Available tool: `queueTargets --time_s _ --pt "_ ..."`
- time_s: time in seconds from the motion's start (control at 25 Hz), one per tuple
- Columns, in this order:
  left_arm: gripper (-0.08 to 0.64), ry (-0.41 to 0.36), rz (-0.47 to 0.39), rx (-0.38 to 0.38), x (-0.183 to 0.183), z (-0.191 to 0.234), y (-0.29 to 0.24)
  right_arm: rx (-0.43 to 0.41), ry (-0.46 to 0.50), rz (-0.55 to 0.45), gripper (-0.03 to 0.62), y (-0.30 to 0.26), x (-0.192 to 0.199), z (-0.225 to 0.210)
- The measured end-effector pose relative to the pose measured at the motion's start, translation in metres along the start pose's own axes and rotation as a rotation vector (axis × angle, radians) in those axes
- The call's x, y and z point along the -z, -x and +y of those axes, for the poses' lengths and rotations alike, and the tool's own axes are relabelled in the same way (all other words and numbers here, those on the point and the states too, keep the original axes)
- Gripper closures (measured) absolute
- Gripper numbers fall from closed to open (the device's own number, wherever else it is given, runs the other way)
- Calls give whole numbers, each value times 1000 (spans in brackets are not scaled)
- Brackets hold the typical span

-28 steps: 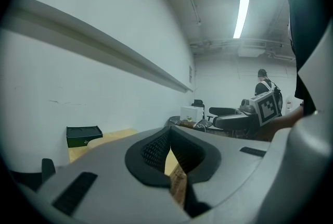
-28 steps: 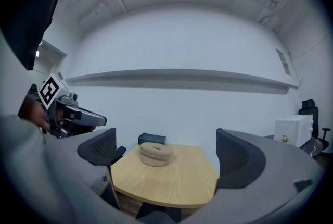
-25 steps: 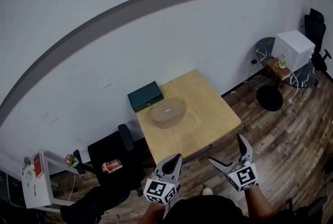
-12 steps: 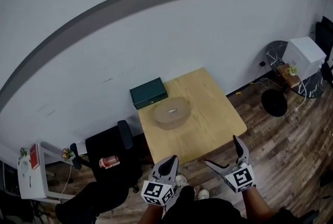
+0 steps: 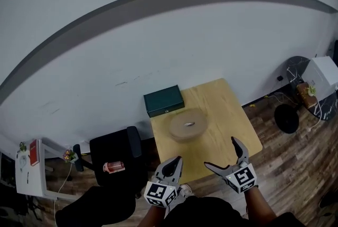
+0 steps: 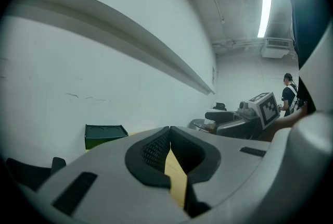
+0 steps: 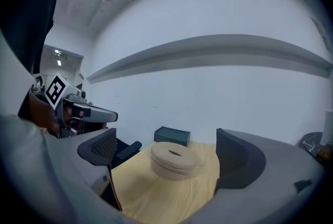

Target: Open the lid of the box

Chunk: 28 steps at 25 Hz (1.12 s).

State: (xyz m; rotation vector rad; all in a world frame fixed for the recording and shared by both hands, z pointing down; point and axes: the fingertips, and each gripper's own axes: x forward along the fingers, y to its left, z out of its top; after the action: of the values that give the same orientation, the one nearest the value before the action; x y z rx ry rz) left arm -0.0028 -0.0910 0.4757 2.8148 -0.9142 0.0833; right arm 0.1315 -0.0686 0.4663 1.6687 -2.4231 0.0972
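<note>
The wooden surface (image 5: 227, 115) carries 2 things: a round tan box (image 5: 187, 124) near its middle and a dark green case (image 5: 164, 101) at its far-left corner.

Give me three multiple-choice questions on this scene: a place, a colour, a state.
1. Where is the green box? A) at the table's far edge by the wall B) on a shelf C) in a drawer
2. What colour is the round box? A) red B) tan C) blue
3. How is the right gripper? A) shut on a cup B) shut, empty C) open, empty
Answers: 1 A, it sits by the wall; 2 B, pale tan; 3 C, jaws apart, nothing between.
</note>
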Motion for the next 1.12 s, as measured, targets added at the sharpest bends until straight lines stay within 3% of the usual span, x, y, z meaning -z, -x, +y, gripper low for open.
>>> queueTargets --time_s 0.28,0.72,1.12 --pt "540 1 16 -2 0 44 -18 -102 45 33 -6 -61 -8 3" --pt "540 -18 29 3 -3 76 -42 -243 140 192 -6 -115 22 -8" --pt "540 35 51 -119 6 86 -70 -462 208 303 -6 -161 53 -22"
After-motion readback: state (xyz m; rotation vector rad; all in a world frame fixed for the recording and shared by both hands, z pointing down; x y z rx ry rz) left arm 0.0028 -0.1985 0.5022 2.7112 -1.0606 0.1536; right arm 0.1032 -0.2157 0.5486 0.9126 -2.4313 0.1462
